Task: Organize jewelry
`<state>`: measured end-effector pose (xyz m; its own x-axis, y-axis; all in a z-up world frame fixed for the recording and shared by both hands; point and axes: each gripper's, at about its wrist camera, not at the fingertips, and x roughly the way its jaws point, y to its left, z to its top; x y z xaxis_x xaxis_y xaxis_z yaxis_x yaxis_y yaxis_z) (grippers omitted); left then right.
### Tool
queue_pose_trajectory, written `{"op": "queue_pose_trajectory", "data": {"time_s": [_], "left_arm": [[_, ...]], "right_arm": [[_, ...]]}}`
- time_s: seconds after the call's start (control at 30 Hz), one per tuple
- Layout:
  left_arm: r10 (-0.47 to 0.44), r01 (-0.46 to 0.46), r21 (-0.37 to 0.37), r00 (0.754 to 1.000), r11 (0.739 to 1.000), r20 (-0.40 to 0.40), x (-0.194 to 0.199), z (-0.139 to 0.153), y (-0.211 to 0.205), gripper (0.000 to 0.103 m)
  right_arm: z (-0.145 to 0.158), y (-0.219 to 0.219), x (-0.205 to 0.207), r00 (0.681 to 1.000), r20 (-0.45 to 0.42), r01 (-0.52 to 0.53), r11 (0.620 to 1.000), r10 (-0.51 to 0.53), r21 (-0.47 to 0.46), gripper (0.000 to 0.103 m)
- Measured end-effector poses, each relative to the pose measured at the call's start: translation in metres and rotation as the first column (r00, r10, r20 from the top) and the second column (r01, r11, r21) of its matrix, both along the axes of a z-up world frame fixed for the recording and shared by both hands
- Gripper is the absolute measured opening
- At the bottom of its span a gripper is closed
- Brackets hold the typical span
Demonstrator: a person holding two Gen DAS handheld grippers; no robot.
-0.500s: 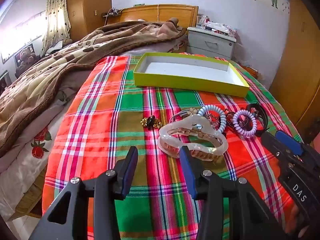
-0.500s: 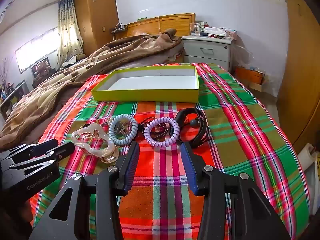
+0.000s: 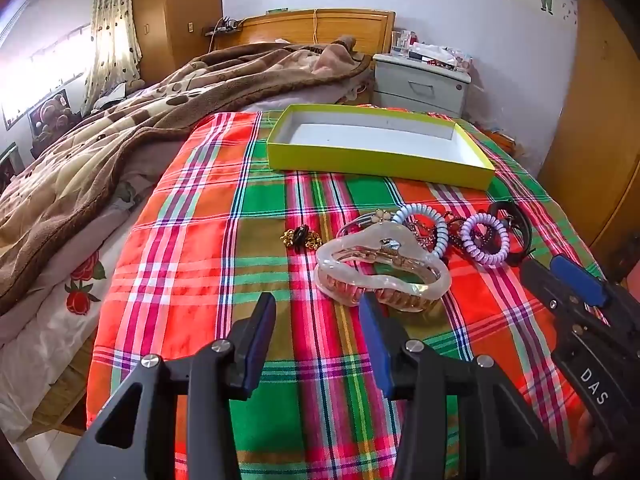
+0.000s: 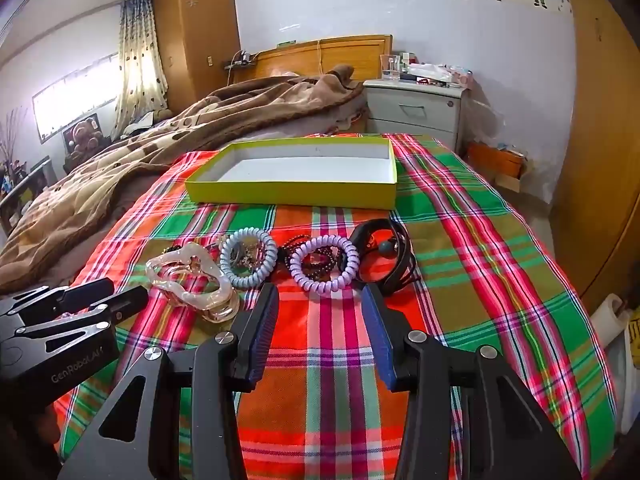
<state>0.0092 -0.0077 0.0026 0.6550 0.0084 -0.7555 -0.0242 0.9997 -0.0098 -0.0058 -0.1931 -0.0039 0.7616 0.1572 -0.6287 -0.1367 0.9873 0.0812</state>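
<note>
1. A bedroom: a bed spread with a plaid cloth (image 3: pixel 192 264) in red, green and orange fills the middle of both views. A brown blanket (image 3: pixel 120 148) is heaped at the left, with a wooden headboard and a grey nightstand (image 4: pixel 412 112) at the top.
2. A shallow yellow-green box (image 3: pixel 376 162) lies on the cloth above centre in both views. Its white inside is bare as far as can be seen.
3. The jewelry lies in a loose row below the box, touching and overlapping: a clear hair claw (image 3: pixel 380 268), a pale blue coil tie (image 4: pixel 248 258), a lilac coil tie (image 4: pixel 324 266), a black strap (image 4: pixel 384 256), and a small gold-and-black piece (image 3: pixel 302 237) a little apart to the left.
4. The left gripper (image 3: pixel 318 344) stands wide open and empty, low in its view, its right tip just short of the claw.
5. The right gripper (image 4: pixel 320 334) is equally wide and empty, just below the lilac tie.
6. Judged from this, sorting has not started: nothing is in the box and every piece remains.
7. Dark beads and chains under the coil ties are too tangled to count. A gold item beneath the claw is mostly covered.
</note>
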Motion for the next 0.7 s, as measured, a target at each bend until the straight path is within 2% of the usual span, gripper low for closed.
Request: {"op": "queue_pose_trajectory", "data": {"time_s": [0.07, 0.7], "left_arm": [[-0.003, 0.003, 0.002, 0.999, 1.0, 0.033, -0.018, 0.001, 0.003, 0.045], [0.003, -0.003, -0.008, 1.0, 1.0, 0.011, -0.017, 0.0, 0.005, 0.045]], "right_arm": [[0.001, 0.0, -0.001, 1.0, 0.0, -0.001, 1.0, 0.001, -0.002, 0.044], [-0.002, 0.0, 0.001, 1.0, -0.006, 0.0, 1.0, 0.0, 0.001, 0.044]]}}
